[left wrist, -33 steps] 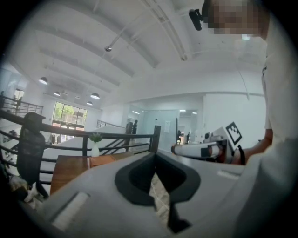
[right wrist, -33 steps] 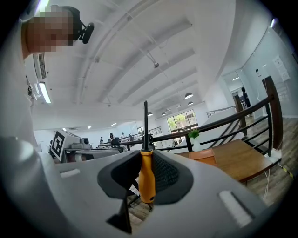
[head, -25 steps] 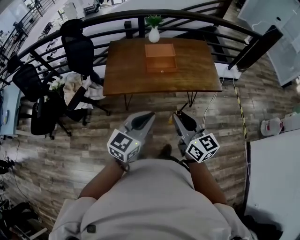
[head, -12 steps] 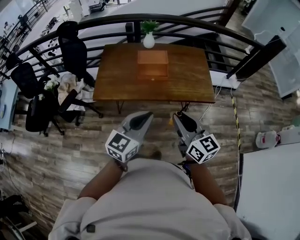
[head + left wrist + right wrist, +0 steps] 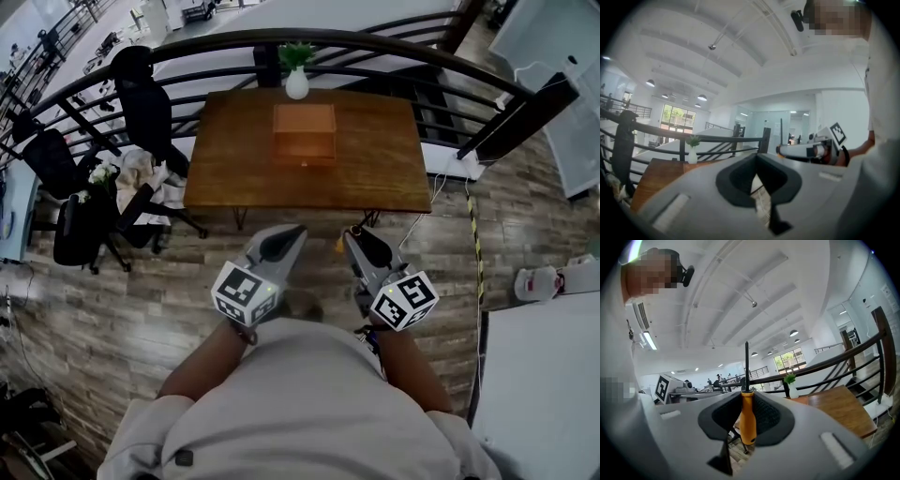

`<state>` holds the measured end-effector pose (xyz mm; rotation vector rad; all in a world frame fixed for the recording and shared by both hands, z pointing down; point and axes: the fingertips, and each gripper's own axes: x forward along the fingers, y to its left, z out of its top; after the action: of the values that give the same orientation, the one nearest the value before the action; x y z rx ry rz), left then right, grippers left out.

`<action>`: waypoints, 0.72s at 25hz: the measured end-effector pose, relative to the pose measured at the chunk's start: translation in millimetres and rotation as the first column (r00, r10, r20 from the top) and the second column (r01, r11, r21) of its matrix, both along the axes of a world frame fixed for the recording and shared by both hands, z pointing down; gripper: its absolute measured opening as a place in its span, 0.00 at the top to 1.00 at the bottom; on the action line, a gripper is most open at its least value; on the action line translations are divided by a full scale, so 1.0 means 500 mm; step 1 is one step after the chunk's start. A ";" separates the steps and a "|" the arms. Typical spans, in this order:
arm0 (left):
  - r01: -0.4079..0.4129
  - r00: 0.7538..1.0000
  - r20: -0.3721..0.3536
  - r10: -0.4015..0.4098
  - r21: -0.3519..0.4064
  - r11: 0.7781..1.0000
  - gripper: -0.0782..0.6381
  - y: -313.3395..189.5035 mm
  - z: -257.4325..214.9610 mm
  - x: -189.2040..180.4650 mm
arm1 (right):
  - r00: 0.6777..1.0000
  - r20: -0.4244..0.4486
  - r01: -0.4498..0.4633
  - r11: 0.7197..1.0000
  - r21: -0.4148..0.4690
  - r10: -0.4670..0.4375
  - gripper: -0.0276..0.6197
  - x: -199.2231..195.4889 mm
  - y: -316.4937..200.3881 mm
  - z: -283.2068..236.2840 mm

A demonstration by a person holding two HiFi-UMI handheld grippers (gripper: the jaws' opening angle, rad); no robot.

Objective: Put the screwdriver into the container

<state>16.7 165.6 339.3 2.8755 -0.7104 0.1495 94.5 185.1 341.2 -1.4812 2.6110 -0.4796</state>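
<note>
The screwdriver [image 5: 748, 420] has an orange handle and a thin black shaft that stands upright. My right gripper [image 5: 748, 399] is shut on the handle. In the head view only an orange tip [image 5: 339, 246] shows beside my right gripper [image 5: 359, 238]. My left gripper [image 5: 284, 236] is level beside it, its pads [image 5: 740, 180] together with nothing between them. The container [image 5: 304, 133], an open wooden box, sits on the brown table [image 5: 375, 178] ahead, well beyond both grippers.
A white vase with a plant [image 5: 296, 82] stands behind the box at the table's far edge. A curved black railing [image 5: 375, 42] runs behind the table. Office chairs [image 5: 150, 94] with clothes stand on the left. A white surface [image 5: 553, 375] lies at the right.
In the head view the table and box have shifted a little to the left and look slightly nearer. Both grippers keep the same pose, the screwdriver still in the right one.
</note>
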 end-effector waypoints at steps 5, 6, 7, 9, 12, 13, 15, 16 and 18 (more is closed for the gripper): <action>-0.006 1.000 0.002 0.006 -0.005 1.000 0.88 -0.036 0.003 0.005 | 1.000 0.009 -0.003 1.000 -0.006 0.003 0.83 0.007 -0.039 0.006; -0.004 1.000 0.002 0.004 -0.005 1.000 0.88 -0.043 0.004 0.003 | 1.000 0.010 -0.006 1.000 -0.012 0.006 0.83 0.007 -0.046 0.007; 0.000 1.000 0.001 0.000 -0.007 1.000 0.88 -0.052 0.006 0.001 | 1.000 0.010 -0.007 1.000 -0.016 0.007 0.83 0.005 -0.055 0.008; 0.004 1.000 0.001 -0.004 -0.017 1.000 0.88 -0.072 0.011 -0.006 | 1.000 0.009 -0.006 1.000 -0.014 0.006 0.83 -0.001 -0.072 0.010; -0.003 1.000 0.000 0.003 -0.015 1.000 0.88 -0.106 0.012 -0.016 | 1.000 0.006 -0.007 1.000 -0.010 0.007 0.83 -0.016 -0.099 0.008; -0.005 1.000 -0.003 0.005 -0.013 1.000 0.88 -0.120 0.012 -0.019 | 1.000 0.003 -0.008 1.000 -0.010 0.008 0.83 -0.021 -0.112 0.008; -0.012 1.000 -0.005 0.012 -0.014 1.000 0.88 -0.152 0.016 -0.028 | 1.000 0.001 -0.011 1.000 -0.008 0.011 0.83 -0.031 -0.145 0.009; -0.017 1.000 -0.004 0.017 -0.016 1.000 0.88 -0.169 0.018 -0.032 | 1.000 0.003 -0.015 1.000 -0.008 0.015 0.83 -0.035 -0.163 0.009; -0.026 1.000 -0.003 0.026 -0.020 0.999 0.88 -0.206 0.017 -0.043 | 1.000 0.003 -0.022 1.000 -0.008 0.022 0.83 -0.045 -0.202 0.007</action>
<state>-4.8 62.5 348.0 2.8665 -0.6673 0.1549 72.0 84.2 344.8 -1.5081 2.5909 -0.4906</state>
